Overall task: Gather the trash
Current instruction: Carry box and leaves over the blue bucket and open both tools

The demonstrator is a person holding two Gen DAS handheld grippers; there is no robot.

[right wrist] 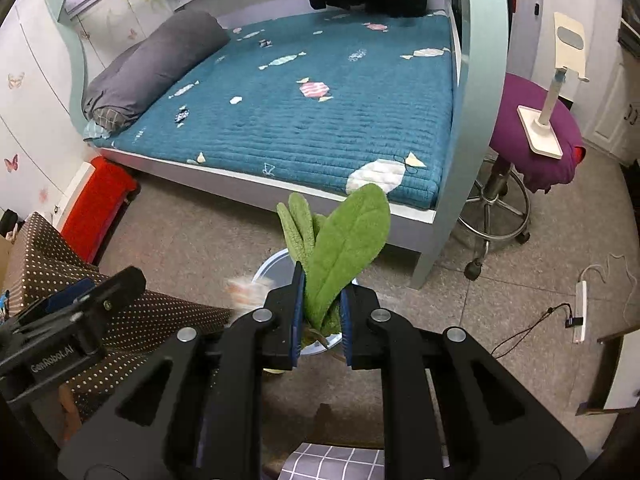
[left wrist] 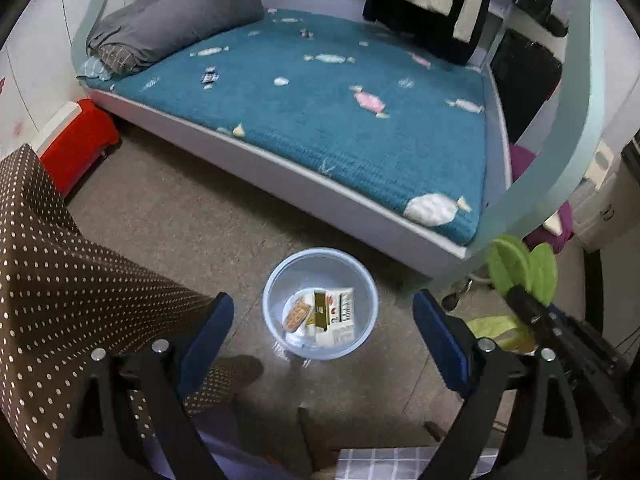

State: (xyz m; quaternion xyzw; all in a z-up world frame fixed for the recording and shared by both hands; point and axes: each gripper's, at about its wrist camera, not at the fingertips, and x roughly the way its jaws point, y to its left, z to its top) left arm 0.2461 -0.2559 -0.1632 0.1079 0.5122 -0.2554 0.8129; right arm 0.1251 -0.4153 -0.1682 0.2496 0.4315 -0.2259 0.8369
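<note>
A pale blue plastic bin [left wrist: 276, 276] stands on the floor by the bed and holds several packets and wrappers [left wrist: 324, 316]. My left gripper [left wrist: 323, 336] is open and empty, held above the bin. My right gripper [right wrist: 320, 304] is shut on a bunch of green leaves [right wrist: 344, 240] and holds them upright over the bin's rim [right wrist: 272, 264], which is mostly hidden behind them. A blurred pale scrap [right wrist: 246, 290] shows in the air near that rim. The leaves [left wrist: 520, 268] and the right gripper also show at the right of the left wrist view.
A bed with a teal quilt [right wrist: 320, 120] and a grey bolster [right wrist: 152, 68] fills the back. A brown dotted cloth [left wrist: 60, 280] covers furniture at left, with a red box [left wrist: 76, 140] beyond. A purple stool [right wrist: 532, 136] with a white stand, and a power strip [right wrist: 580, 308], lie right.
</note>
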